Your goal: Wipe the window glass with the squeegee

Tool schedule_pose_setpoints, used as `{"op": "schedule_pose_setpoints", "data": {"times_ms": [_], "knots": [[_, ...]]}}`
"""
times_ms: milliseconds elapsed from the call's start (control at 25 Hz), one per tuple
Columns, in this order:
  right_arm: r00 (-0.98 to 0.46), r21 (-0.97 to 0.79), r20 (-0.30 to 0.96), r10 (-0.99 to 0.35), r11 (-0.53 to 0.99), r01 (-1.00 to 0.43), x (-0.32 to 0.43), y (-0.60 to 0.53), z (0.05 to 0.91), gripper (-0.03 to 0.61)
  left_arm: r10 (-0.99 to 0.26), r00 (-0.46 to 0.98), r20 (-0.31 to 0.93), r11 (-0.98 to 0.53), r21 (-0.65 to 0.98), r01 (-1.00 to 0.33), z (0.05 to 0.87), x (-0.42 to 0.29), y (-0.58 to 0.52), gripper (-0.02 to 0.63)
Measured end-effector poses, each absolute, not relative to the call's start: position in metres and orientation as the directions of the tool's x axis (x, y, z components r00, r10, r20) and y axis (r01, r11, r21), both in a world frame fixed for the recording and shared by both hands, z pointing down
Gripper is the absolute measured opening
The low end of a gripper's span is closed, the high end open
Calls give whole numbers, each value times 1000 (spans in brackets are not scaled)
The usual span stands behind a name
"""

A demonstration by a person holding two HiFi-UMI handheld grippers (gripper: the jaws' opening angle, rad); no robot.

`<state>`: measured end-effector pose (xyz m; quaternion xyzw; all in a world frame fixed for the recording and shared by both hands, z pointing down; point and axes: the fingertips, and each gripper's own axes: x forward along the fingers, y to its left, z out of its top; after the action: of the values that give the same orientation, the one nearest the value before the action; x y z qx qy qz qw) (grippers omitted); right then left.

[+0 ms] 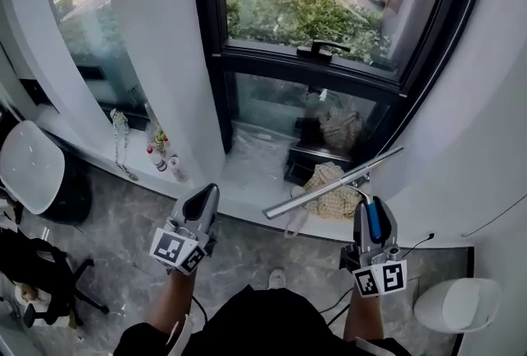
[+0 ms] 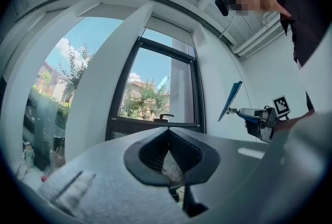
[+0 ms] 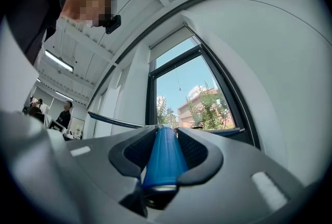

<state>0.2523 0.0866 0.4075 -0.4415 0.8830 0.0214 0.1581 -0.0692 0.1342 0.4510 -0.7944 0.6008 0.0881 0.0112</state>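
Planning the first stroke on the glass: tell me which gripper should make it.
Right. The right gripper is shut on the squeegee, its blade raised toward the window glass; the left gripper is shut and empty.

head cam looks down; tool cams share window (image 1: 305,16).

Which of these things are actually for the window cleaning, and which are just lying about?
For the job: squeegee, window glass, right gripper holding it.
Lying about: bottles on the sill, woven bag, white chair.
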Motion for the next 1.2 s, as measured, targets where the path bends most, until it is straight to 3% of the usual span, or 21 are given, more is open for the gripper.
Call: {"op": "schedule_pose_setpoints", "data": {"times_ms": [560, 1200], "knots": [[-590, 1, -304, -748, 619, -786, 243, -12, 386, 135, -946, 264, -187, -278, 51, -959, 433, -71, 16, -2], [-409, 2, -356, -840, 437, -899, 178, -113, 367, 136, -856, 462, -231, -467, -35, -883, 410, -122, -129, -2]]}}
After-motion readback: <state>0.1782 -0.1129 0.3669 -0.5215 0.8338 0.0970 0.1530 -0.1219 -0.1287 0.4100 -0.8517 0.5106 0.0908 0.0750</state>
